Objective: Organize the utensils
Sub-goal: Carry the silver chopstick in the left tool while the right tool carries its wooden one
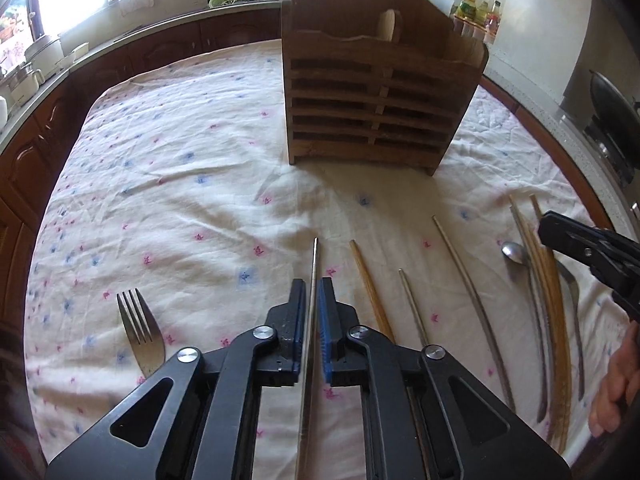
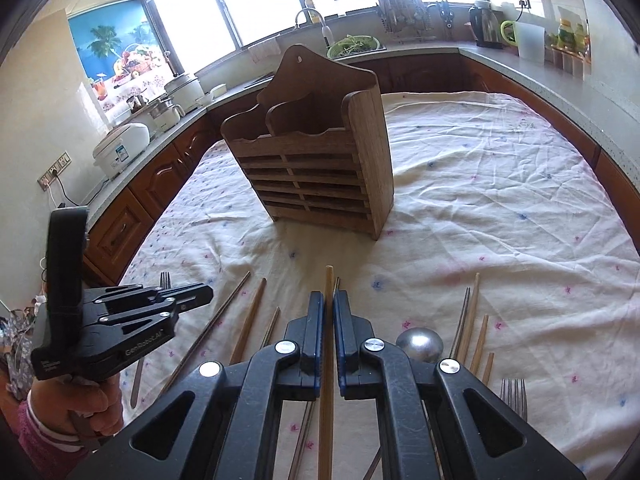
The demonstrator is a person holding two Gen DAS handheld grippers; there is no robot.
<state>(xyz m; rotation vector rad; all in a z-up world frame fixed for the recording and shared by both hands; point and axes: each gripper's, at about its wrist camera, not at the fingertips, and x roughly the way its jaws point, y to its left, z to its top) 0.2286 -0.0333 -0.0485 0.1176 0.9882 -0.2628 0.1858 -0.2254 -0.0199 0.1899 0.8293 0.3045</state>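
Grippers were both closed on chopsticks as you held them over the floral tablecloth (image 1: 168,184). Your left gripper (image 1: 314,284) pinched a metal chopstick (image 1: 314,258) between its pads. Your right gripper (image 2: 329,298) clamped a wooden chopstick (image 2: 329,280). Both tips pointed toward the wooden utensil holder (image 2: 320,168), which stood upright well beyond them.

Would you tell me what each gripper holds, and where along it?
Left gripper: a metal chopstick, gripped along its shaft. Right gripper: a wooden chopstick, likewise.
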